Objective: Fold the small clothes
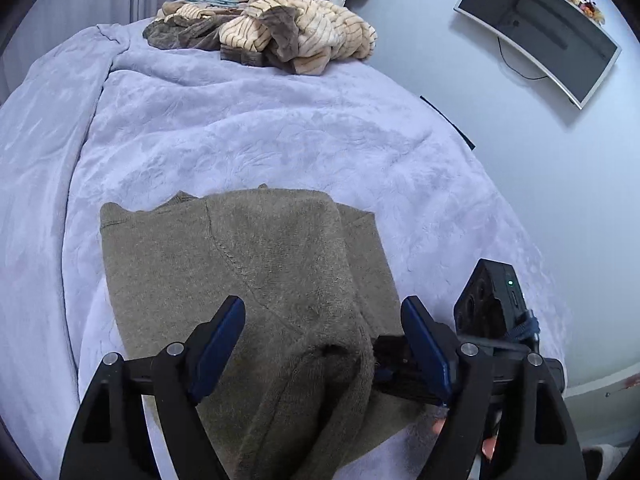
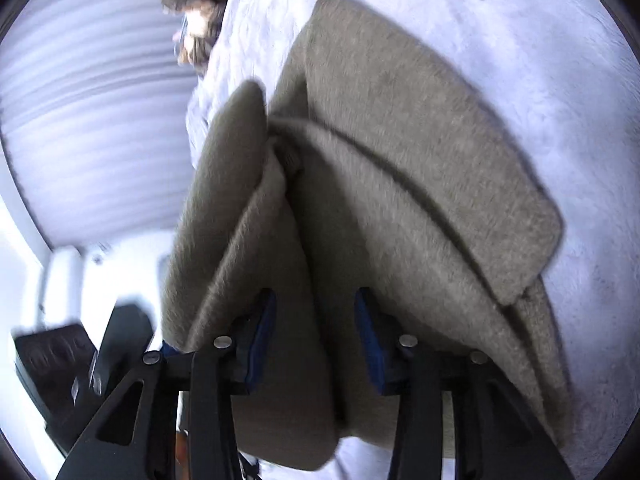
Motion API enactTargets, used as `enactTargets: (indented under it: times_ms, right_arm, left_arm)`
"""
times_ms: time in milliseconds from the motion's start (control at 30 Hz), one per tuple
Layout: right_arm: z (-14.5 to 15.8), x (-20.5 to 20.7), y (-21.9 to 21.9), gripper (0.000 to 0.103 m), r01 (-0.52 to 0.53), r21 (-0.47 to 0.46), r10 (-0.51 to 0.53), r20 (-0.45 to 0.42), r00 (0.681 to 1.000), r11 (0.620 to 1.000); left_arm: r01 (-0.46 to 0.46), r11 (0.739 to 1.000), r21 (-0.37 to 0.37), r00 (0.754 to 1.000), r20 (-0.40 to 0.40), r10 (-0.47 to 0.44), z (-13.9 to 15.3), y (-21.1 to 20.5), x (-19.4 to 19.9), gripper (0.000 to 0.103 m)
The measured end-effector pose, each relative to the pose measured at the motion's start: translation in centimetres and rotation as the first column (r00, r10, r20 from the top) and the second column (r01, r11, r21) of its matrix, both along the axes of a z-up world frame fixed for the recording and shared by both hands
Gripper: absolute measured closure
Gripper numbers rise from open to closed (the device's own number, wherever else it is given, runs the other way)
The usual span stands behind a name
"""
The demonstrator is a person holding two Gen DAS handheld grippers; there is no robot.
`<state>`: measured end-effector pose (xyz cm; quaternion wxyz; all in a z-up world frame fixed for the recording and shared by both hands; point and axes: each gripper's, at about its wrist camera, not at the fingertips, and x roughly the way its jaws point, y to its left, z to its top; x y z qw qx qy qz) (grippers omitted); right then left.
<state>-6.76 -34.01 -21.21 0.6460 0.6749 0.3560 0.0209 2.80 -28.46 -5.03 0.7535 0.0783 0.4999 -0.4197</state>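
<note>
The brown sweater [image 1: 256, 280] lies partly folded on the purple blanket [image 1: 260, 136], at 6 o'clock in the left view. The left gripper [image 1: 322, 320] hangs over it with jaws wide apart, holding nothing. The right gripper [image 2: 316, 316] pinches a raised fold of the sweater. A clothes pile [image 1: 264, 32] sits at 12 o'clock.

No readable text anywhere (monitor [image 1: 538, 28] blank).
</note>
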Motion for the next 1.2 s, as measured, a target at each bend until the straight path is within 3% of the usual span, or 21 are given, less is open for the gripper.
enactTargets:
  times_ms: [100,167,233,400,467,533,567,600,667,733,767,833,900,967,1100,1167,1200]
  right_arm:
    - [-0.7,-1.4,-0.8,0.040,0.107,0.118,-0.114,0.055,0.992,0.987]
    - [-1.1,-2.0,-1.1,0.031,0.162,0.198,-0.183,0.094,0.979,0.967]
    - [-1.0,-2.2,-1.0,0.029,0.157,0.221,-0.184,0.111,0.977,0.963]
    - [0.8,0.7,-0.5,0.027,-0.018,0.077,0.011,0.087,0.996,0.997]
    - [1.9,2.2,-0.1,0.027,-0.110,-0.028,0.111,0.044,0.993,0.994]
    - [3.1,3.7,0.0,0.027,-0.198,-0.129,0.198,-0.014,0.980,0.972]
    - [3.6,4.7,0.5,0.030,-0.255,-0.187,0.249,-0.056,0.967,0.949]
    - [4.1,5.4,0.6,0.051,-0.297,-0.238,0.283,-0.094,0.955,0.925]
    - [5.4,7.5,2.1,0.088,-0.413,-0.387,0.357,-0.210,0.910,0.824]
    - [7.8,8.0,3.6,0.088,-0.438,-0.524,0.382,-0.219,0.898,0.730]
    - [9.5,8.3,3.8,0.088,-0.410,-0.572,0.382,-0.175,0.907,0.711]
    - [11.9,5.4,3.6,0.088,-0.327,-0.621,0.358,-0.079,0.930,0.713]
    - [12.8,3.5,2.8,0.088,-0.269,-0.644,0.314,-0.047,0.948,0.716]
    - [11.6,1.4,1.7,0.088,-0.246,-0.631,0.255,-0.078,0.964,0.736]
    - [5.6,-0.1,-2.2,0.085,-0.236,-0.474,0.164,-0.189,0.968,0.848]
    - [4.4,-0.6,-2.7,0.085,-0.205,-0.442,0.141,-0.173,0.975,0.874]
    - [4.6,-0.9,-2.7,0.081,-0.200,-0.454,0.133,-0.176,0.975,0.868]
  left_arm:
    - [-0.055,0.998,-0.033,0.998,0.012,0.056,1.3,2.8,0.6,0.022]
    - [-0.135,0.991,-0.012,0.990,0.031,0.135,1.3,4.7,1.7,0.022]
    - [-0.239,0.970,0.033,0.970,0.052,0.237,0.4,7.0,3.2,0.022]
    - [-0.371,0.905,0.208,0.927,0.023,0.374,-4.8,11.0,6.2,0.022]
    - [-0.369,0.891,0.265,0.924,0.001,0.383,-7.0,11.7,6.5,0.022]
    - [-0.366,0.890,0.272,0.923,-0.015,0.384,-8.1,12.0,6.1,0.022]
    - [-0.369,0.891,0.264,0.922,-0.014,0.387,-8.3,12.1,5.9,0.022]
    - [-0.372,0.891,0.261,0.922,-0.010,0.388,-8.3,12.0,5.8,0.022]
    - [-0.374,0.888,0.270,0.922,0.000,0.388,-8.2,11.9,5.8,0.022]
    - [-0.366,0.891,0.270,0.926,0.007,0.378,-7.6,11.4,5.7,0.022]
    - [-0.356,0.899,0.256,0.931,0.013,0.365,-6.9,11.2,5.6,0.022]
    - [-0.326,0.917,0.230,0.945,0.049,0.323,-5.6,10.3,5.3,0.022]
    - [-0.280,0.933,0.227,0.960,0.072,0.271,-5.2,9.0,4.9,0.022]
    - [-0.253,0.937,0.240,0.967,0.078,0.241,-5.6,7.8,4.8,0.022]
    - [-0.220,0.941,0.259,0.975,0.042,0.217,-7.5,6.3,4.7,0.022]
    - [-0.228,0.939,0.258,0.973,0.038,0.226,-7.5,6.3,4.6,0.021]
    - [-0.228,0.939,0.256,0.973,0.034,0.227,-7.3,6.4,4.6,0.021]
